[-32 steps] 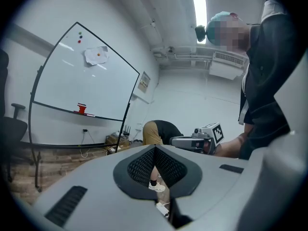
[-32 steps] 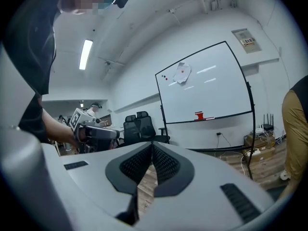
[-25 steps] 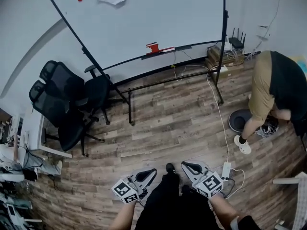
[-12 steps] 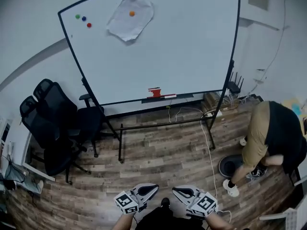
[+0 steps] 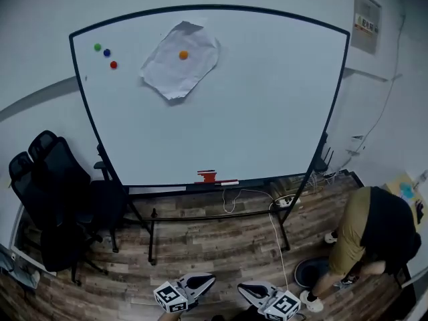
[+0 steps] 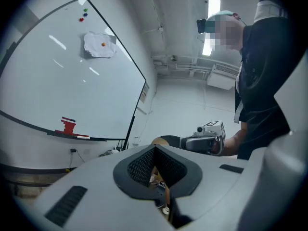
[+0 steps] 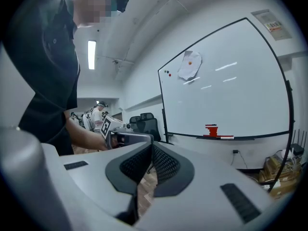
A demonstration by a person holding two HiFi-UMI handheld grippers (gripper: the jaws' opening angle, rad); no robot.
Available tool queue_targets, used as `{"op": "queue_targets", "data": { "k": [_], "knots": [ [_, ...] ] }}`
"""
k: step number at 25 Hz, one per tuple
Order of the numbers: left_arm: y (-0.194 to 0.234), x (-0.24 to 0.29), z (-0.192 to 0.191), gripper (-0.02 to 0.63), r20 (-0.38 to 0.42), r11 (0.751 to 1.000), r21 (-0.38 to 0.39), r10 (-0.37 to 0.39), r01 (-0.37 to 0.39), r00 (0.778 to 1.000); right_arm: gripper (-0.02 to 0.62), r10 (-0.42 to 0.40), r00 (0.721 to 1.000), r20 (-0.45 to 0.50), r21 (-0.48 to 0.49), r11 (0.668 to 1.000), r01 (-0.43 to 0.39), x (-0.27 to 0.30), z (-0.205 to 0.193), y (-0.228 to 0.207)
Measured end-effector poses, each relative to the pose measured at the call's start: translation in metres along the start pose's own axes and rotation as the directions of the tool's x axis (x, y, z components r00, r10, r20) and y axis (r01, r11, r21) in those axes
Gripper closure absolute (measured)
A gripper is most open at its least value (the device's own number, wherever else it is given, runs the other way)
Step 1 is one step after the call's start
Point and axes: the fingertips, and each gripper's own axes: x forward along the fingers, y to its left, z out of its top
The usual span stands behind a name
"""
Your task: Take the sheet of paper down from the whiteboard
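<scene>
Hanging in the upper left quarter of the whiteboard (image 5: 267, 105): one sheet of paper (image 5: 175, 72), white, crumpled, set askew with a corner pointing down, held by a single orange magnet (image 5: 183, 55) near its upper middle. To the left of the sheet, near the whiteboard's top left corner: three small magnets in a slanting row, a green magnet (image 5: 97, 47), a blue magnet (image 5: 107, 52) and a red magnet (image 5: 114, 64), all clear of the paper. On the tray (image 5: 167, 189) along the whiteboard's bottom edge, about midway: a red eraser (image 5: 207, 176). Under the whiteboard: its black stand on a wooden floor (image 5: 214, 243), with a white cable (image 5: 277, 243) trailing down from the tray area. Left of the whiteboard's stand: two black office chairs (image 5: 50, 192), close together. To the lower right of the whiteboard: a person (image 5: 374, 236) bent over, in a dark top and tan shorts. On the wall beyond the whiteboard's upper right corner: a poster (image 5: 366, 22), print too small to read. Well below the whiteboard, at the bottom of the head view and far short of the sheet: left tongs (image 5: 208, 279) and right tongs (image 5: 243, 289), side by side with their tips towards the whiteboard. Left tongs: jaws together, nothing between them. Right tongs: jaws together, nothing held.
</scene>
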Motion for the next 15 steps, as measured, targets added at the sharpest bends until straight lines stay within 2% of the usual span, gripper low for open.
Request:
{"op": "queue_targets", "data": {
  "k": [2,5,9,12,15],
  "knots": [
    [0.019,0.010,-0.003,0.598,-0.023,1.000,0.005,0.024,-0.024,0.999,0.576,0.024,1.000,-0.011,0.025,0.999,-0.024,0.011,-0.008,-0.022],
    [0.056,0.023,-0.008,0.598,-0.059,0.995,0.011,0.101,-0.100,0.993,0.576,0.081,0.997,0.008,0.052,0.995,-0.082,0.038,-0.018,-0.060],
    [0.100,0.058,0.000,0.598,-0.061,0.979,0.003,0.203,-0.203,0.977,0.575,0.171,0.983,0.063,0.082,0.981,-0.176,0.067,-0.003,-0.119],
    [0.130,0.088,0.041,0.598,-0.040,0.962,0.033,0.272,-0.271,0.961,0.575,0.241,0.968,0.069,0.053,0.968,-0.245,0.081,0.024,-0.164],
    [0.158,0.103,0.094,0.598,0.008,0.931,0.093,0.353,-0.352,0.936,0.575,0.269,0.960,0.072,-0.018,0.963,-0.269,0.097,0.047,-0.207]
  ]
}}
